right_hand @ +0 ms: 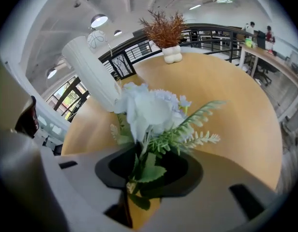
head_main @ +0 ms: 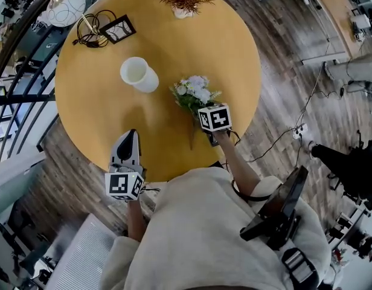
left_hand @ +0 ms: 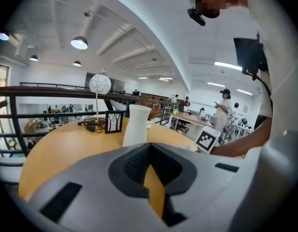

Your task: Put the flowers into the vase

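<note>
**A:** Where are the flowers, and what holds them?

**B:** The white flower bouquet (right_hand: 148, 111) lies low over the round wooden counter (head_main: 225, 47), near its front edge. The right tongs (right_hand: 139, 186) are clamped around its green stems. The white vase (head_main: 139, 74) stands upright and apart from the bouquet, further in and to the left. The left tongs (left_hand: 152, 178) are closed on nothing, near the counter's front edge and well short of the vase.

**A:** What could go wrong?

**B:** Nothing steadies the vase, so stems knocking its rim could probably tip it. The blooms look top-heavy and might pivot in the grip. Spreading leaves may also snag on the vase mouth.
</note>
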